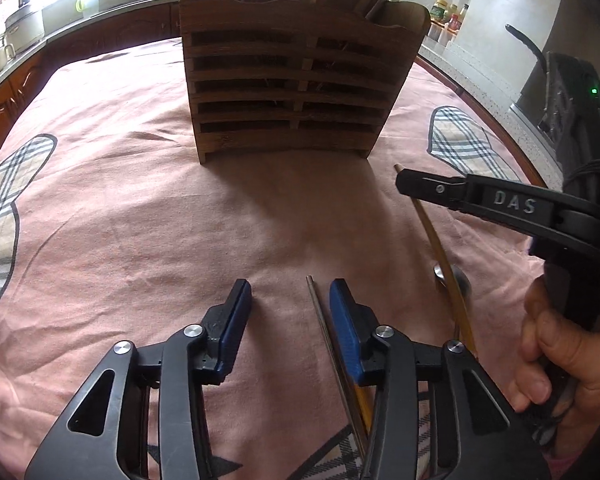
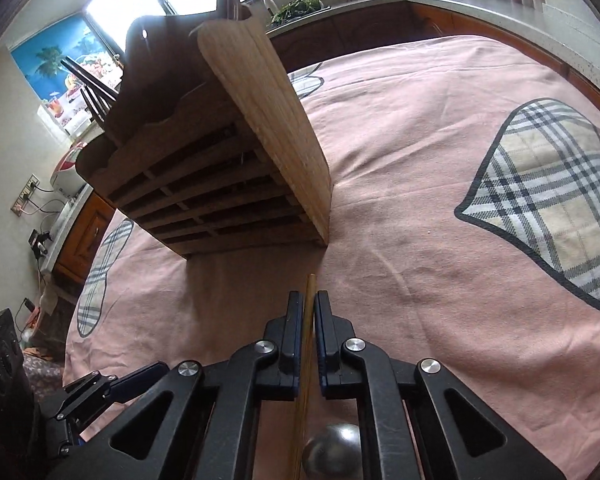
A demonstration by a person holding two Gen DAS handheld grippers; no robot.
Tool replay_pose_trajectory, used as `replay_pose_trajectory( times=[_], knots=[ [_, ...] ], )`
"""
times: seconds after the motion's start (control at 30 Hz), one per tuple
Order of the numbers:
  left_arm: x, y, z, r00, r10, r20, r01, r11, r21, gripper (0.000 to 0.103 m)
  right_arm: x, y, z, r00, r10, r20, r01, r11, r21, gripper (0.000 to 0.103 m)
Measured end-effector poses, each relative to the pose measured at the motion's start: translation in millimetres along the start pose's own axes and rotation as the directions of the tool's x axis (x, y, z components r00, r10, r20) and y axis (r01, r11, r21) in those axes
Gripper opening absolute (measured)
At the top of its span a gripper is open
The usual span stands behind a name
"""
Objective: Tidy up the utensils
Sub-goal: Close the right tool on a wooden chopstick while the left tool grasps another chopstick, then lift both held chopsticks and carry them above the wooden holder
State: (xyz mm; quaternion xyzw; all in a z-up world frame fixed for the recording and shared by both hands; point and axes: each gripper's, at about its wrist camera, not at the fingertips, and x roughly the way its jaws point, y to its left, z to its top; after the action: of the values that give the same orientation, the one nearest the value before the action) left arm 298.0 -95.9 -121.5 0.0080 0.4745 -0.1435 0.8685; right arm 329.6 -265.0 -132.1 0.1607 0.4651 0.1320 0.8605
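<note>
- Right tongs (image 2: 309,312) pinched on a wooden chopstick (image 2: 309,292) lying on the pink-clothed tabletop (image 2: 400,200), probably for lifting into the wooden holder (image 1: 292,80).
- Left tongs (image 1: 290,300) part-spread around a metal chopstick (image 1: 320,316), no grip yet.
- Counted: two chopsticks, one spoon (image 2: 332,452), one holder already stocked.

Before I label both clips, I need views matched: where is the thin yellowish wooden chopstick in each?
Left wrist view: thin yellowish wooden chopstick lies at right, running under the right gripper.
Right wrist view: bottom centre, clamped between the jaws.
Shared landmark: slatted brown wooden utensil holder.
</note>
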Motion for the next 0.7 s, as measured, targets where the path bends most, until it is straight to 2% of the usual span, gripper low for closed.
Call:
replay_pose_trajectory(
  times=[0.1, 0.17, 0.2, 0.3, 0.4, 0.7],
  knots=[
    [5, -10, 3, 0.999, 0.047, -0.005, -0.047, 0.998, 0.051, 0.026, -21, -6, -2, 0.999, 0.017, 0.043, -0.018, 1.0, 0.024, 0.006],
    [7, -16, 5, 0.998, 0.064, -0.009, -0.063, 0.995, 0.083, 0.012, -34, -9, -3, 0.997, 0.029, 0.067, -0.032, 0.999, 0.036, 0.006],
    [8, -19, 6, 0.998, 0.068, -0.012, -0.067, 0.993, 0.101, 0.008, -40, -10, -2, 0.996, 0.036, 0.078, -0.039, 0.998, 0.041, 0.005],
    [8, -22, 7, 0.997, 0.07, -0.014, -0.068, 0.99, 0.125, 0.007, -56, -12, -3, 0.993, 0.052, 0.108, -0.057, 0.997, 0.047, 0.005],
    [-1, -12, 8, 1.0, 0.023, -0.013, -0.022, 0.997, 0.072, 0.005, -69, -6, -5, 0.99, 0.066, 0.127, -0.072, 0.996, 0.047, 0.005],
    [-74, 22, -2, 0.991, -0.069, 0.116, 0.072, 0.997, -0.019, 0.003, -100, 11, -20, 0.979, 0.106, 0.174, -0.111, 0.994, 0.018, 0.005]
  ],
)
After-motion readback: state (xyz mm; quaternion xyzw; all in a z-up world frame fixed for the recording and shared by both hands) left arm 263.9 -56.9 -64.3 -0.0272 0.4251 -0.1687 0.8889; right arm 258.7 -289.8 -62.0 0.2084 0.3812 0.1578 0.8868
